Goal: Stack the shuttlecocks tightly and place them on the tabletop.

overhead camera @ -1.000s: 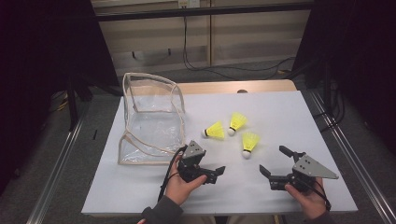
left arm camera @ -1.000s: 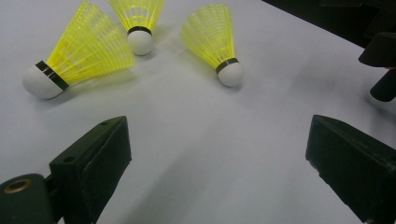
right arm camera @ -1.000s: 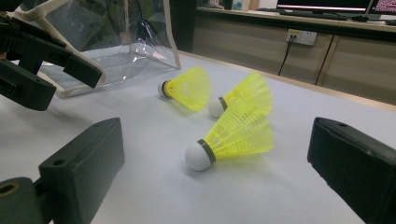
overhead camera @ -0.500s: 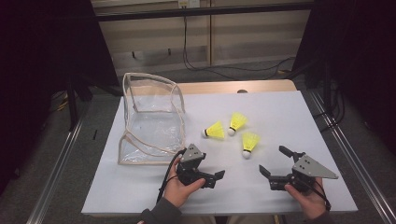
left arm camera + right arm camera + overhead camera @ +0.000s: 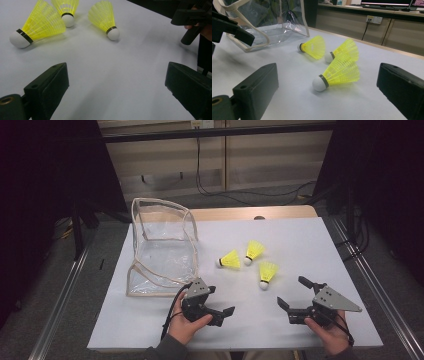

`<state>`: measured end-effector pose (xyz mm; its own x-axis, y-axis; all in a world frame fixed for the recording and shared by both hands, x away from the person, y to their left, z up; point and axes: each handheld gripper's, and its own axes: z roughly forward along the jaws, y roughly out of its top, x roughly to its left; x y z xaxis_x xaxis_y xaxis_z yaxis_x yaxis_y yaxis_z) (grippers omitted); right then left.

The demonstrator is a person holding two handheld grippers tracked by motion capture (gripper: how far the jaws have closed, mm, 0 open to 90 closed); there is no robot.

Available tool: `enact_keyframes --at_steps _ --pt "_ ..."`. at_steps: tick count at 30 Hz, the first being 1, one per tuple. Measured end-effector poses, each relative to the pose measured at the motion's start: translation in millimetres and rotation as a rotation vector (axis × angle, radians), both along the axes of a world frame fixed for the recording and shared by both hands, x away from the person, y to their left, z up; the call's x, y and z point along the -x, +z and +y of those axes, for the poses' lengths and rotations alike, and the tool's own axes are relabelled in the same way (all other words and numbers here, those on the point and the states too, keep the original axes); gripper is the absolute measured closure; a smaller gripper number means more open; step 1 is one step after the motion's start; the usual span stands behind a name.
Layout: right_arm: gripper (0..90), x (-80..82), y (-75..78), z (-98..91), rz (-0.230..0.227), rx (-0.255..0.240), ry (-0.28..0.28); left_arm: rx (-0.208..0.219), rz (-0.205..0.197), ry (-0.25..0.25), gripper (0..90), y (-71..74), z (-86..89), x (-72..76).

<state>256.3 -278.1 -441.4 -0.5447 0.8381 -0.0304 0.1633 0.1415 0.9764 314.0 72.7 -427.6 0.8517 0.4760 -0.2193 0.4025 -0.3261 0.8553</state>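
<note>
left gripper (image 5: 226, 312) low at 7 o'clock on white surface (image 5: 300, 240), jaws spread wide, gripping nothing | right gripper (image 5: 295, 295) at 5 o'clock, jaws wide apart, gripping nothing | three yellow shuttlecocks (image 5: 249, 260) clustered near centre, between and beyond both grippers, untouched | clear bag (image 5: 160, 250) standing open at 10 o'clock

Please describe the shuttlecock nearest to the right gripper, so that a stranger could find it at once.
On the white table, right of the clear plastic bag, lie three yellow shuttlecocks. The shuttlecock nearest the right gripper is this one: it lies closest to the person, its white tip towards them.
</note>
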Motion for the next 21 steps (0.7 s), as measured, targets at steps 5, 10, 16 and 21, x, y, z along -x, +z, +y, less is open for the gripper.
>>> enact_keyframes --at_steps 5,10,16,21 --pt "2.9 -0.4 -0.2 -0.1 -0.001 0.002 0.0 0.001 -0.019 -0.009 4.2 0.9 9.4 2.1" --pt "2.9 -0.2 0.0 0.7 -0.001 0.002 0.004 0.005 -0.024 -0.003 4.1 -0.5 18.5 2.4" --pt "2.9 -0.2 -0.1 0.9 -0.002 0.003 0.001 0.002 -0.031 -0.01 4.1 -0.5 28.8 2.4" --pt "2.9 -0.1 0.0 0.9 0.001 0.004 0.002 -0.002 -0.033 -0.008 4.1 -1.1 38.0 2.7"
